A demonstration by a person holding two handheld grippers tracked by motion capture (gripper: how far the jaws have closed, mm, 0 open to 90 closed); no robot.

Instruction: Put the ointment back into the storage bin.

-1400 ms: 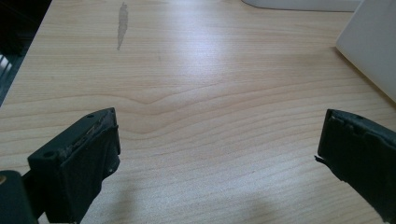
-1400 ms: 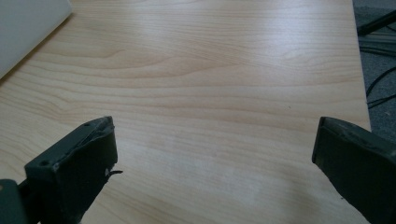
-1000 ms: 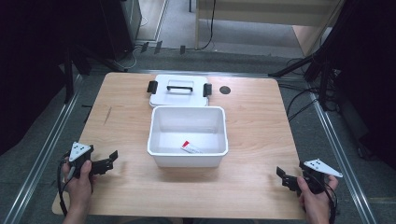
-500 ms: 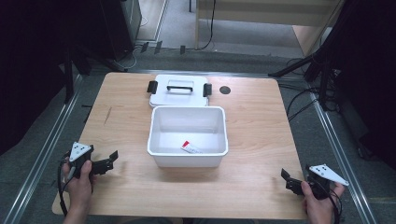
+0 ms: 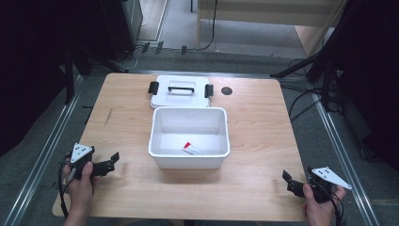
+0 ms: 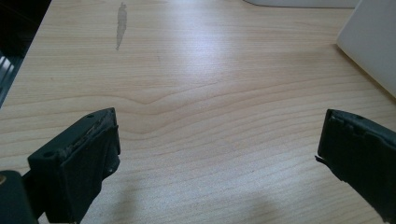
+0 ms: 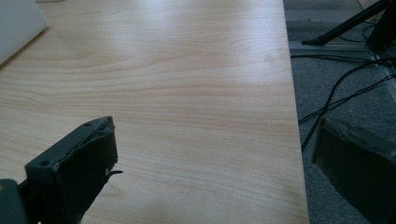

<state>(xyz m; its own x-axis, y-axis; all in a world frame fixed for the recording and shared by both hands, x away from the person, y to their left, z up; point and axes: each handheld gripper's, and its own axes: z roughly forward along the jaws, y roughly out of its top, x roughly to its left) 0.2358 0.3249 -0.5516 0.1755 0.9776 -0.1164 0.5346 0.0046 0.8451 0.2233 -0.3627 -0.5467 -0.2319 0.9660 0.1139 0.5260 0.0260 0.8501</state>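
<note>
Both grippers w/ jaws spread, empty: white bin (image 5: 189,162) sits mid-surface btwn them, fwd-right of left gripper (image 5: 111,162), which looks nearer than right gripper (image 5: 288,181).

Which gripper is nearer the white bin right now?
Left. The left gripper sits on the table just off the white bin's near-left corner, jaws open toward it. The right gripper is farther away, at the table's near-right corner, also open.

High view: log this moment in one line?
left gripper: open, empty | right gripper: open, empty | bin: small packet inside | lid: behind bin
</note>
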